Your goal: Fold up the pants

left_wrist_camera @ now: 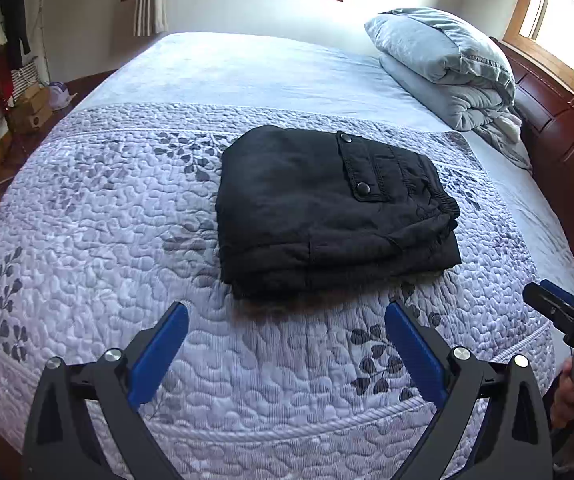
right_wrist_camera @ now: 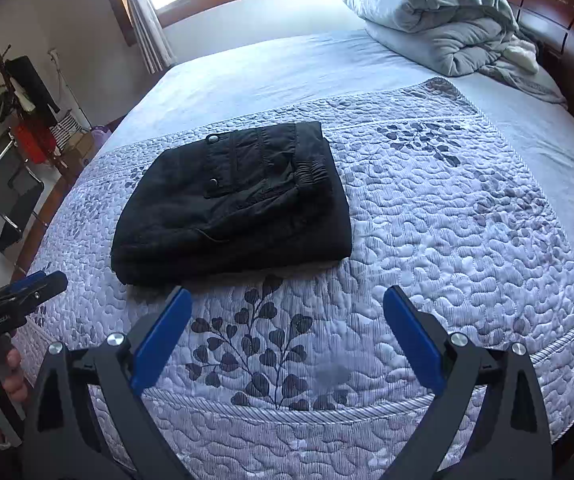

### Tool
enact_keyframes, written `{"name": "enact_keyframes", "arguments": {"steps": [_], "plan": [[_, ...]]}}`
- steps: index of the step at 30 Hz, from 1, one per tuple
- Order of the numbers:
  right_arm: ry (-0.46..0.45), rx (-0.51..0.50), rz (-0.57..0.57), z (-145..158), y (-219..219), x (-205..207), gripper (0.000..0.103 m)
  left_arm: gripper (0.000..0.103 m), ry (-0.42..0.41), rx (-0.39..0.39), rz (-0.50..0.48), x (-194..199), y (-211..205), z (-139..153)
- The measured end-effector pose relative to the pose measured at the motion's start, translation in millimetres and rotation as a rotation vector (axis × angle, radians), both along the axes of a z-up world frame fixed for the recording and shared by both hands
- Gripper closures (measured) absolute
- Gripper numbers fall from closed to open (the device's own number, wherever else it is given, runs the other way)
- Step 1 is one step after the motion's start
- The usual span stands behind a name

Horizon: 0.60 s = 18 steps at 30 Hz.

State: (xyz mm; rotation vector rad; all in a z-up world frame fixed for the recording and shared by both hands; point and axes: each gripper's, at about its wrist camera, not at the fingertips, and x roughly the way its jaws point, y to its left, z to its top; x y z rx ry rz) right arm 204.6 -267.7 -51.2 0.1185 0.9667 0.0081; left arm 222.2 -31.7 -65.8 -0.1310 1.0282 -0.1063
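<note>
The black pants (left_wrist_camera: 327, 212) lay folded on the quilt (left_wrist_camera: 87, 240), at 12 o'clock from the left gripper (left_wrist_camera: 287, 316). Both it and the right gripper (right_wrist_camera: 287, 300) were spread wide, holding nothing.

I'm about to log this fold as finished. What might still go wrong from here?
1. The folded black pants show uneven layers at the elastic waistband; the top layers might slip or spring open.
2. The left gripper and right gripper are open and empty close to the bundle; a careless swing might snag it.
</note>
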Motion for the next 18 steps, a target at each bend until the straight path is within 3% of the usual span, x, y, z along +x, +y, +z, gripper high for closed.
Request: {"name": "enact_keyframes", "arguments": {"steps": [6, 12, 18], "plan": [[-0.018, -0.007, 0.024, 14, 13, -15, 0.007, 0.004, -0.009, -0.031, 0.047, -13, 8, 10], [-0.037, -0.024, 0.041, 24, 22, -25, 0.007, 0.004, -0.031, -0.036, 0.029, -24, 11, 18], [-0.042, -0.015, 0.043, 30, 25, -29, 0.007, 0.004, -0.056, 0.044, 0.027, -32, 9, 21]]}}
